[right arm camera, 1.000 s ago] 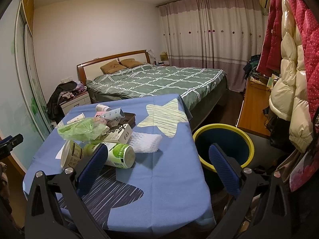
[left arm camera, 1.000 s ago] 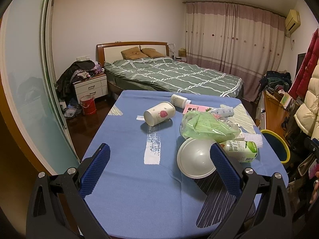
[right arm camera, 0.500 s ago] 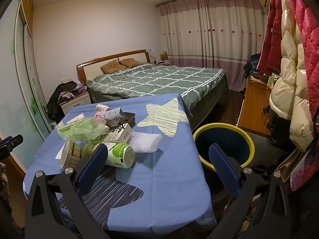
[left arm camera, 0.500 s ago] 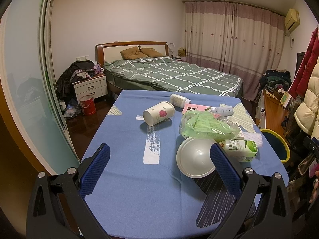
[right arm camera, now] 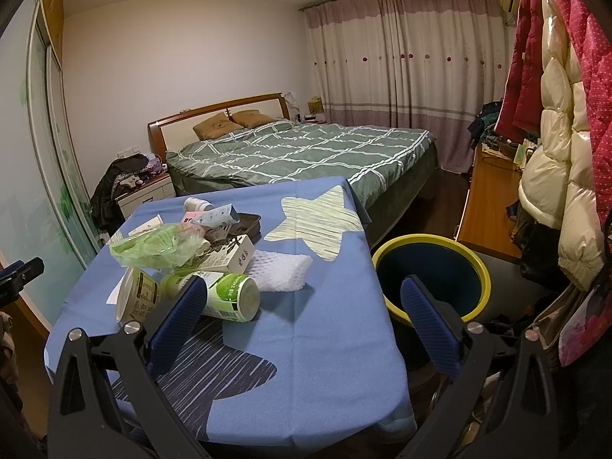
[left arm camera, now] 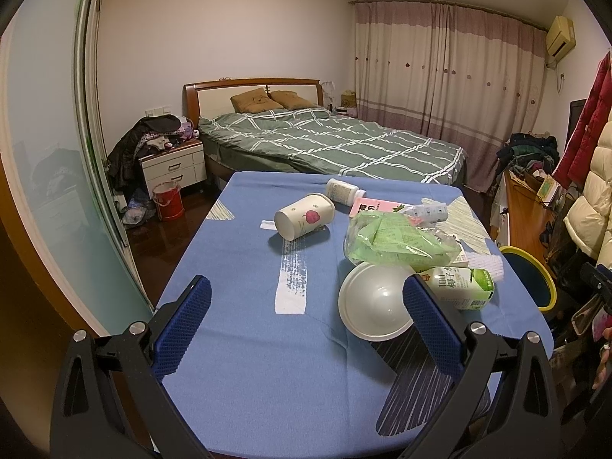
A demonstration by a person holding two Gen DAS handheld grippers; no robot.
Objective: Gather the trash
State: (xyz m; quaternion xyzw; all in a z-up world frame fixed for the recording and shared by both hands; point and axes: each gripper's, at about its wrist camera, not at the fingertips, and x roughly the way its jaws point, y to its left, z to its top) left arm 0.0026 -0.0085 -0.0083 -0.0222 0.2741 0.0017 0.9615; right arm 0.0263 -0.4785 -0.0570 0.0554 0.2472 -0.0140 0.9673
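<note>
Trash lies on a blue cloth table [left arm camera: 237, 306]: a tipped paper cup [left arm camera: 304, 221], a white bowl [left arm camera: 375, 311], a green plastic bag [left arm camera: 397, 243], a green juice carton [left arm camera: 459, 288], a white bottle [left arm camera: 344, 191] and a pink box [left arm camera: 376, 206]. My left gripper [left arm camera: 306, 298] is open and empty above the table's near side. My right gripper [right arm camera: 302, 302] is open and empty near the table's right edge; the carton [right arm camera: 225, 296], the bowl [right arm camera: 135, 298], a white box [right arm camera: 231, 256] and a foam net [right arm camera: 279, 269] lie ahead of it. A yellow-rimmed bin [right arm camera: 432, 275] stands right of the table.
A bed [left arm camera: 329, 145] with a green cover stands behind the table. A nightstand [left arm camera: 172, 168] and a red bucket [left arm camera: 168, 202] are at the back left. Coats [right arm camera: 554, 114] hang on the right over a wooden desk [right arm camera: 485, 199]. A glass sliding door [left arm camera: 49, 153] runs along the left.
Both grippers have barely shifted. Nothing was taken hold of or let go.
</note>
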